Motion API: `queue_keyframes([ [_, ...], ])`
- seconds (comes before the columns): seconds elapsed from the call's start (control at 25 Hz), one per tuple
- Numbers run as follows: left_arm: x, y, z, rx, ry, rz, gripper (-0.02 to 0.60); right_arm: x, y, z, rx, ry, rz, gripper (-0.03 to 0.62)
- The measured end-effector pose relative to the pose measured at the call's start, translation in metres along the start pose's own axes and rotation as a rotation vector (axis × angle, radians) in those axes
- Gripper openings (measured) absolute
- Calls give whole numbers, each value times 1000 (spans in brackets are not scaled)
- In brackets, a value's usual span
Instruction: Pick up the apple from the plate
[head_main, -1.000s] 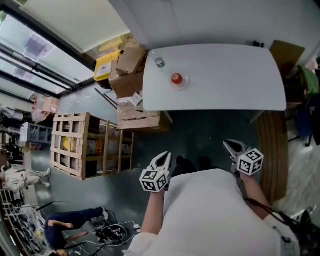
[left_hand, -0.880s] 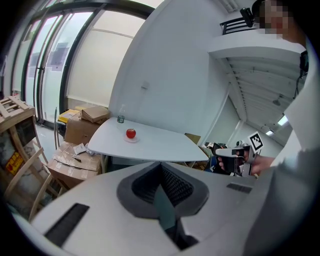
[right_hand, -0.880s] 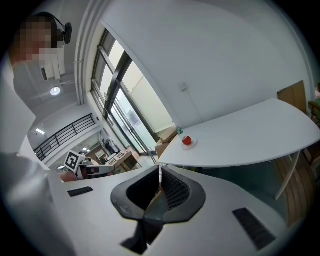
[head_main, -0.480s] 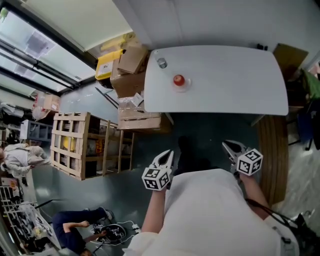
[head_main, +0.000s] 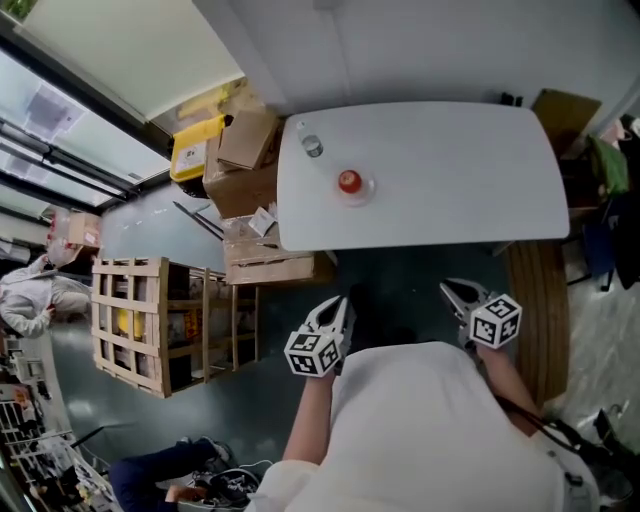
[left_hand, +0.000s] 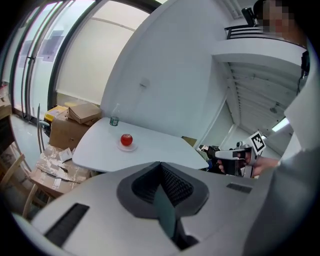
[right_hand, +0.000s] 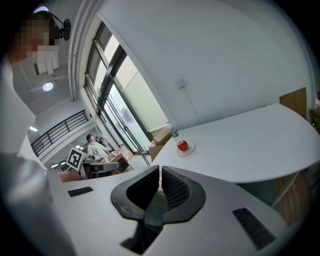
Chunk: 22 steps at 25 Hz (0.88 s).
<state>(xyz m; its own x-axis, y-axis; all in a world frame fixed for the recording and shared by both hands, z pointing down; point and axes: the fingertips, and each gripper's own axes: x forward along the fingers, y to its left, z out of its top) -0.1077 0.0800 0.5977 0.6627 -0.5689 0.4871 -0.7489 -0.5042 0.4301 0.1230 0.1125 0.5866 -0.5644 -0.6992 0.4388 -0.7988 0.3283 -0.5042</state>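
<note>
A red apple (head_main: 348, 181) sits on a small plate (head_main: 361, 191) near the left part of a white table (head_main: 450, 180). It also shows far ahead as the apple (left_hand: 126, 139) in the left gripper view and the apple (right_hand: 183, 145) in the right gripper view. My left gripper (head_main: 336, 304) and right gripper (head_main: 453, 291) hang in front of my body over the floor, well short of the table. Both are shut and hold nothing, as the left gripper (left_hand: 160, 164) and the right gripper (right_hand: 160, 171) show up close.
A small bottle (head_main: 313, 147) stands at the table's far left corner. Cardboard boxes (head_main: 245, 160) and a yellow bin (head_main: 196, 139) crowd the floor left of the table, with a wooden crate (head_main: 165, 320) nearer. A brown wooden panel (head_main: 530, 300) lies at the right.
The table with the apple has come closer and lower in the head view. Both grippers have moved forward with me and stay shut.
</note>
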Motion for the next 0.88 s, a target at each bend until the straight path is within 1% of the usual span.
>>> queue_keyframes([
  [0.24,29,33,33,12,20,-37,2,36,-6,31,3,-3,-34,38],
  [0.48,53,64,60,59,72,-81,2,74,-6,51,29,-9,-69,38],
  [0.88,90,110,90,128,153,-187,3,129,1,67,100,-30,-143,38],
])
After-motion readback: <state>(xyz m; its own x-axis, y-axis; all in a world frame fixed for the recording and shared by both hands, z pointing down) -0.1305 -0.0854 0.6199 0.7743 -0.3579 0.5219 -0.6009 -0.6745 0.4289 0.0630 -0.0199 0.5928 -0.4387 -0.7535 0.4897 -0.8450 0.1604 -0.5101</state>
